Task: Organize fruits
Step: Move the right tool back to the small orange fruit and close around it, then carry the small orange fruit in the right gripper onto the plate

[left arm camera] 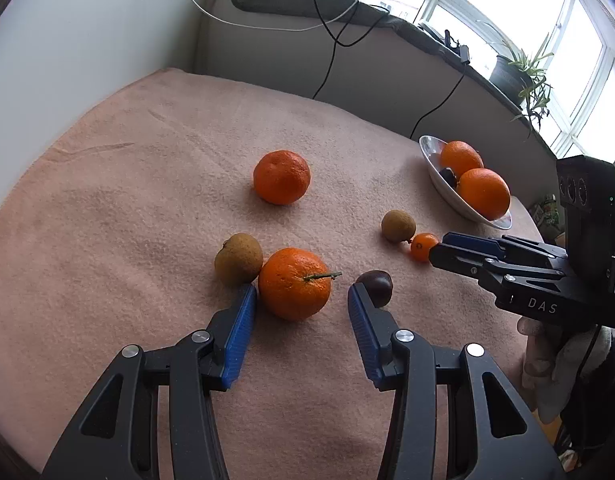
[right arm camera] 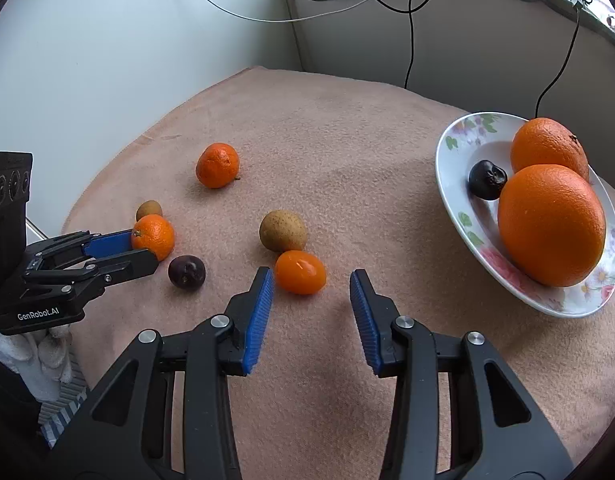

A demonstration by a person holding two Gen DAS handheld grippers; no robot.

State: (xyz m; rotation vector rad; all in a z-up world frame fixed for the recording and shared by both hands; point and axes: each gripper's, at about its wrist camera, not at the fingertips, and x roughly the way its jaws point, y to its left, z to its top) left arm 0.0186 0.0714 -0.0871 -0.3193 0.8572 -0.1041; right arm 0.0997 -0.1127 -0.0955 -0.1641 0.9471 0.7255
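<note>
1. Left wrist view: the left gripper point(left arm camera: 301, 294) is unclenched, its pads flanking the stemmed orange point(left arm camera: 294, 283) on the blanket point(left arm camera: 147, 184) without pressing it
2. Stem points right
3. Right gripper point(right arm camera: 311, 280) is unclenched too; the kumquat point(right arm camera: 300, 272) lies just beyond its left pad, long axis crosswise
4. Plate point(right arm camera: 451, 168) sits far right, nearer the right hand

We noted a salmon-pink blanket point(right arm camera: 327, 128) over the counter. The plate point(right arm camera: 463, 136) was white with pink and green florals, holding two oranges point(right arm camera: 551, 224) and a near-black fruit point(right arm camera: 487, 180). Both tools had blue pads point(right arm camera: 259, 320) on black frames.
</note>
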